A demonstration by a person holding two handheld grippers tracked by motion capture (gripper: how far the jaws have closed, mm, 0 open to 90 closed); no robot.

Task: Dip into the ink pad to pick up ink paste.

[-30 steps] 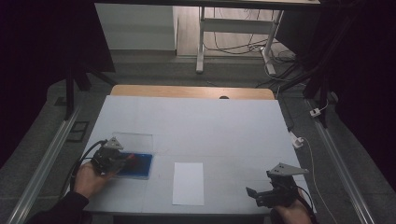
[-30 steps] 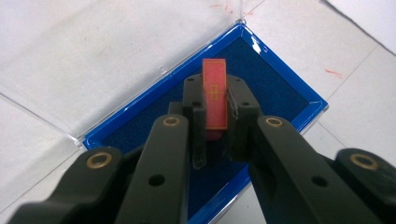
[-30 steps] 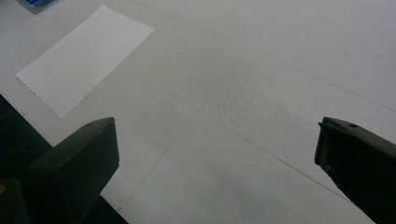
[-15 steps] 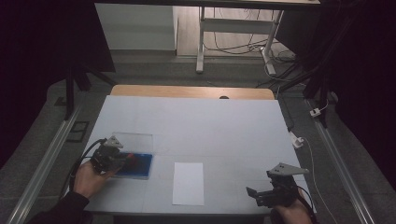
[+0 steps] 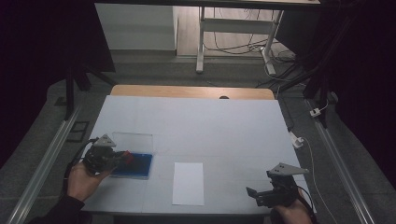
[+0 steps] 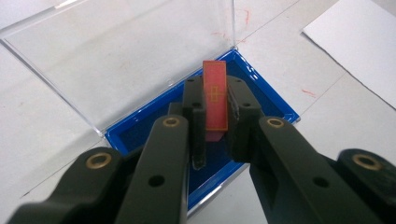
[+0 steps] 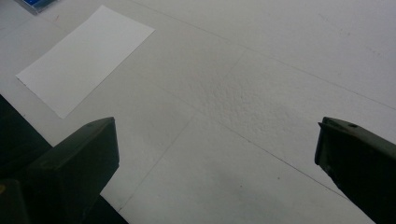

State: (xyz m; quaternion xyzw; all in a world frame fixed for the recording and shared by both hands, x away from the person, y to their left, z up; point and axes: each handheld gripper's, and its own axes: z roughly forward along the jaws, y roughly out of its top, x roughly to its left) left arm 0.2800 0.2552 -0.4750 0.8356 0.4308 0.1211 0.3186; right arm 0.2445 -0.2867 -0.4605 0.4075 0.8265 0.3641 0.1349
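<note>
Here the left tool (image 6: 215,122) clamps a red card (image 6: 215,95), its lower end hidden.

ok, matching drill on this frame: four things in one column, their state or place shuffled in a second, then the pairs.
Things:
1. red card
2. blue tray
3. white sheet
4. right tool

States or places:
A. flat on the table, between the two hands
B. jaws wide apart, nothing between them
C. upright, pinched between the left tool's jaws
D. under the left tool, clear lid swung open beside it

Pairs: 1-C, 2-D, 3-A, 4-B
</note>
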